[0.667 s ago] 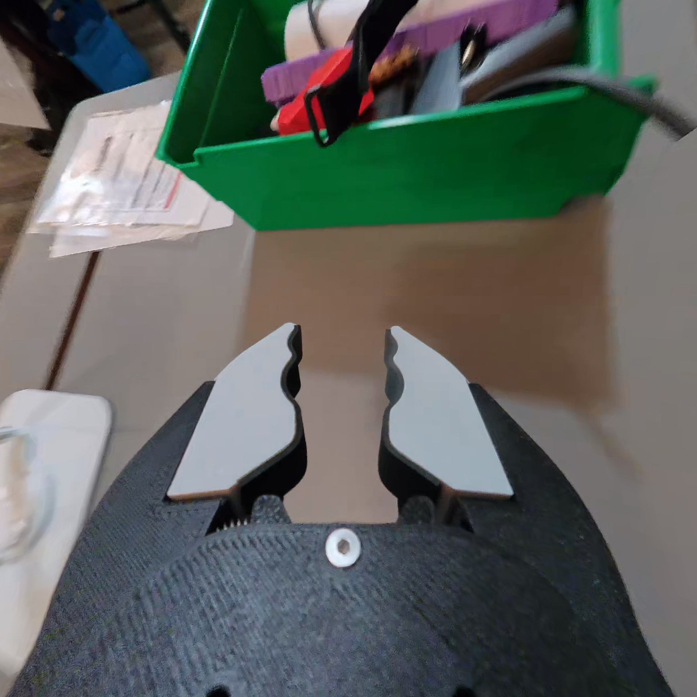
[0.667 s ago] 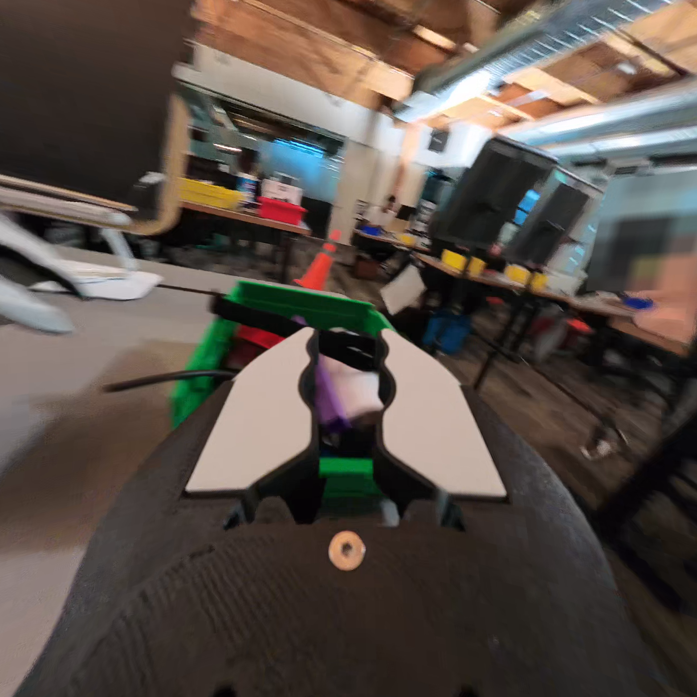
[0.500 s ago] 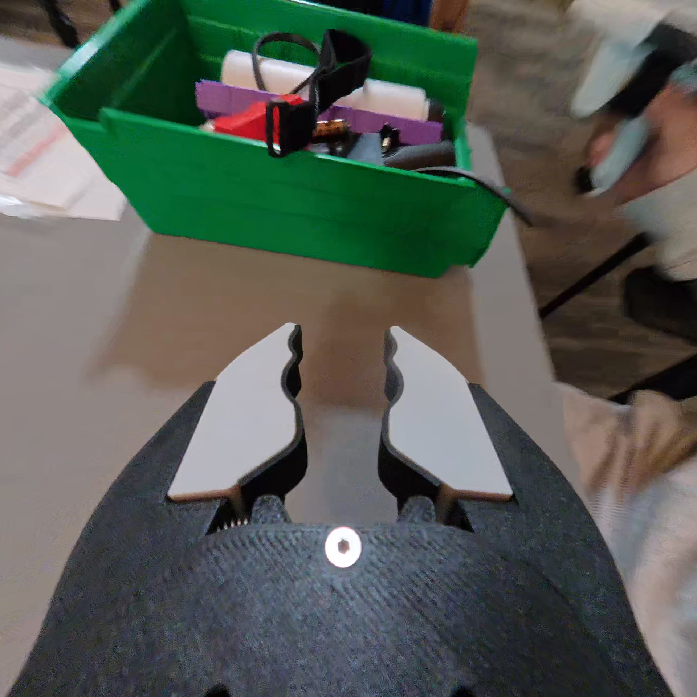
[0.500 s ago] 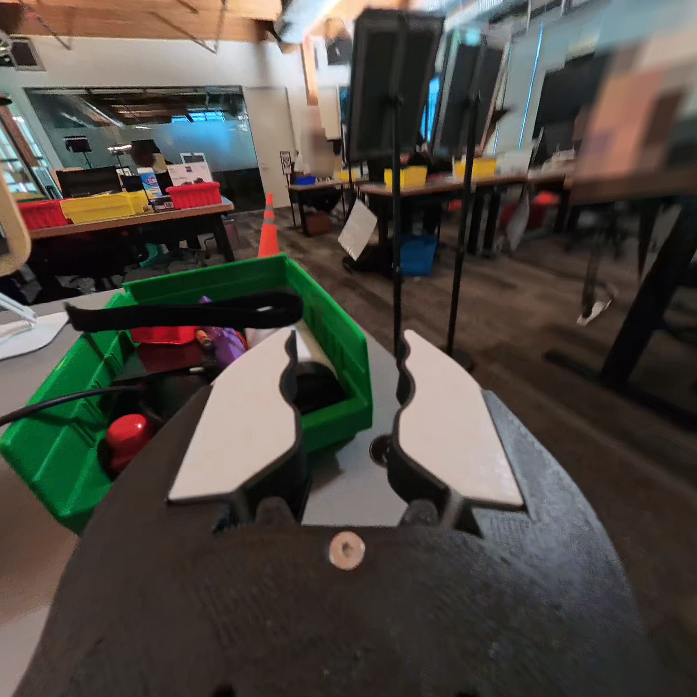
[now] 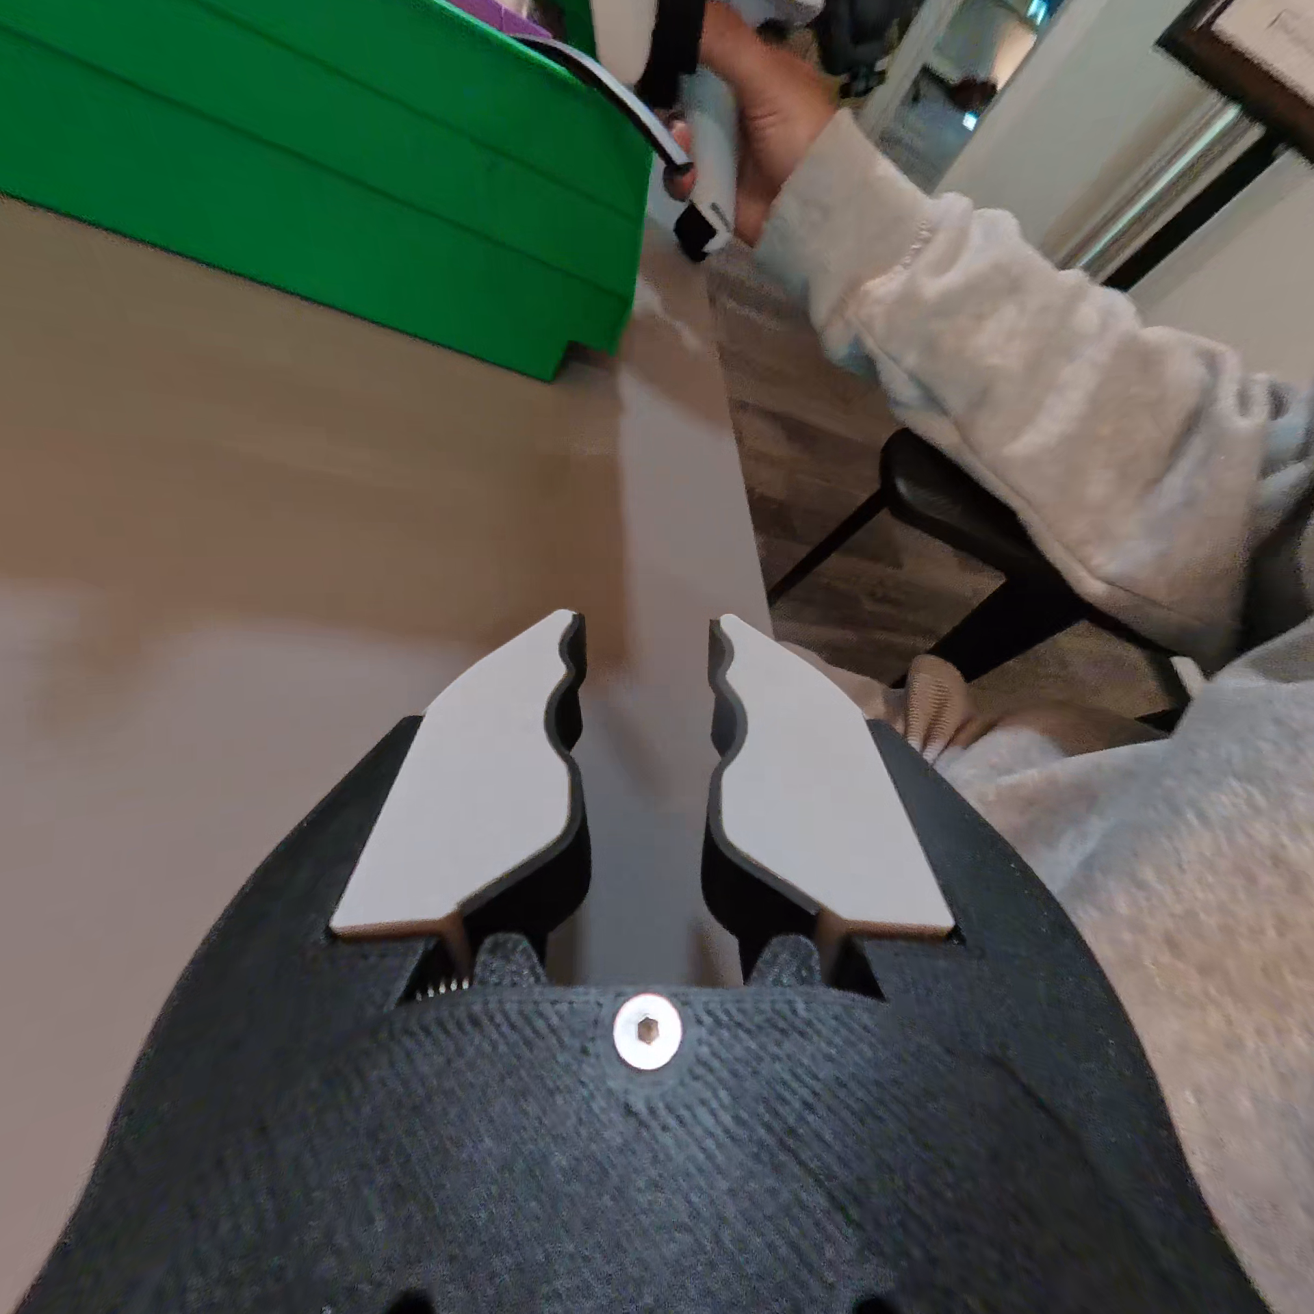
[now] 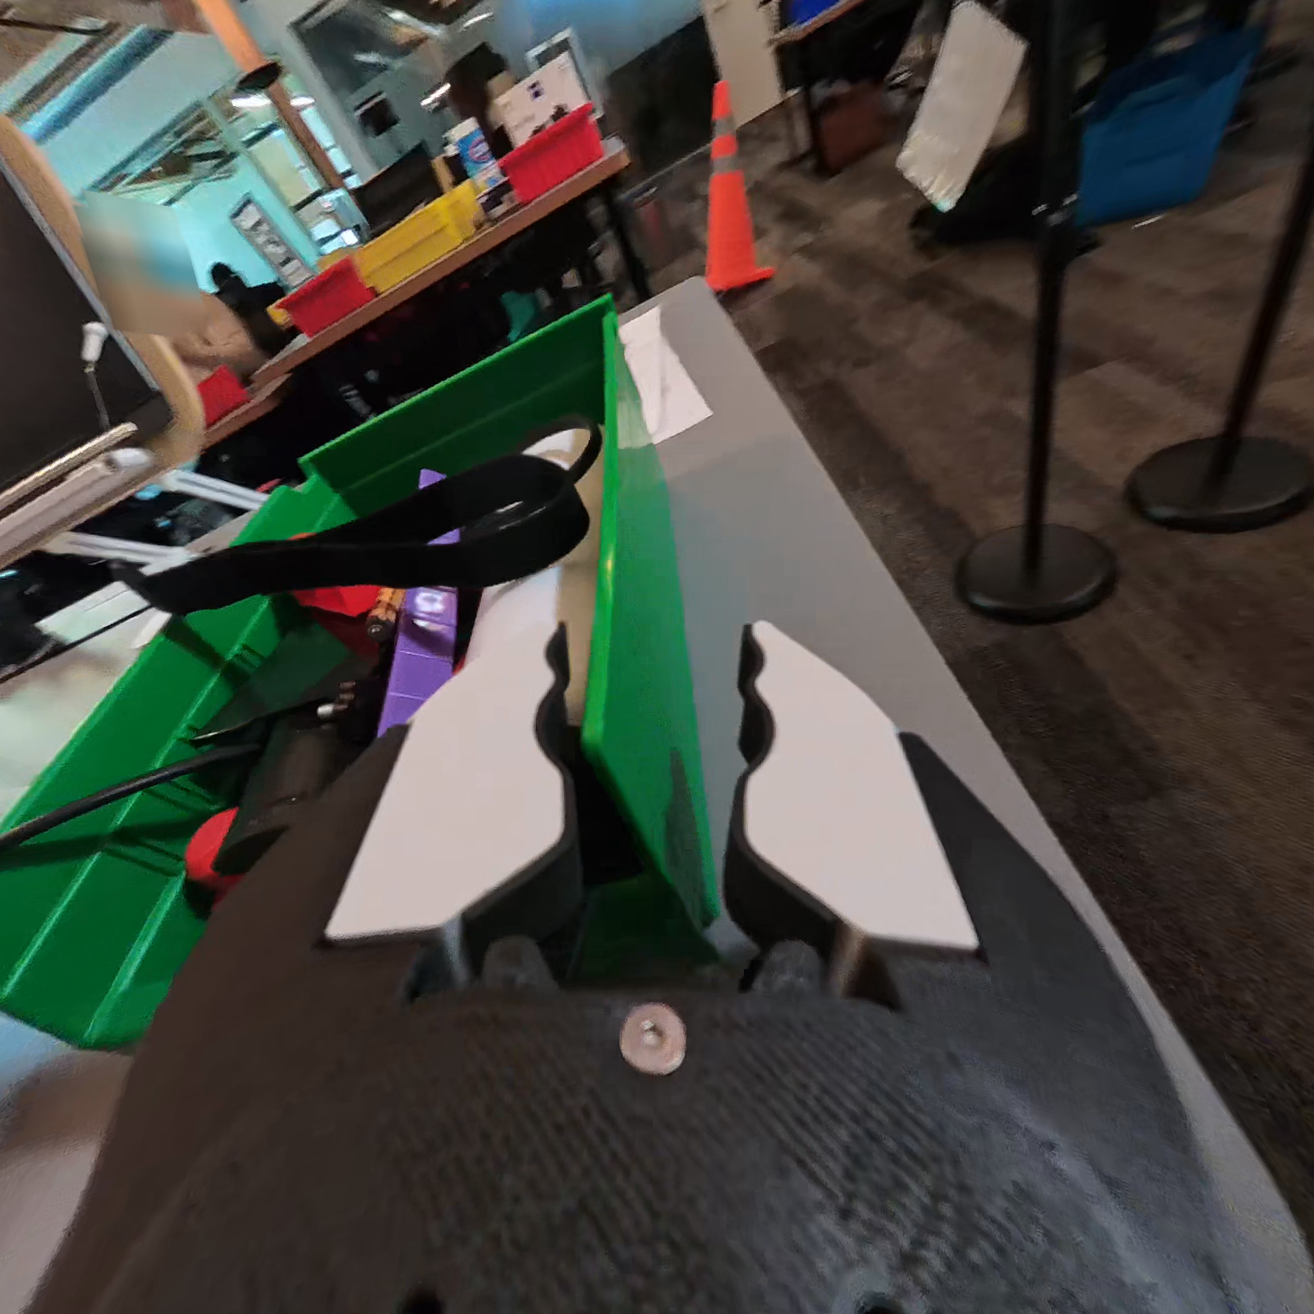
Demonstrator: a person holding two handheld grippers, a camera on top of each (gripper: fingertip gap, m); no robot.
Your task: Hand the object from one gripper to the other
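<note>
A green bin point(image 6: 455, 426) stands on the table and holds a black strap point(image 6: 398, 526), a purple block point(image 6: 419, 654), red parts point(image 6: 341, 597), a white roll and a black cable. My right gripper point(image 6: 650, 643) is open and empty, low over the bin's near right corner, with the bin's right wall between its fingers. My left gripper point(image 5: 647, 629) is open and empty above the table near its right edge. The bin's outer wall point(image 5: 320, 178) shows at the upper left of the left wrist view.
A person's hand point(image 5: 746, 121) in a grey sleeve point(image 5: 1031, 398) holds the other gripper's handle by the bin's corner. The table edge point(image 5: 739, 455) drops to a wood floor with a chair. Stand bases point(image 6: 1034, 572), an orange cone point(image 6: 729, 206) and other tables lie beyond.
The left gripper has swung right, so the bin has slid to the upper left and the sleeve fills the right. The right gripper has dropped down close over the bin's corner. Both stay open.
</note>
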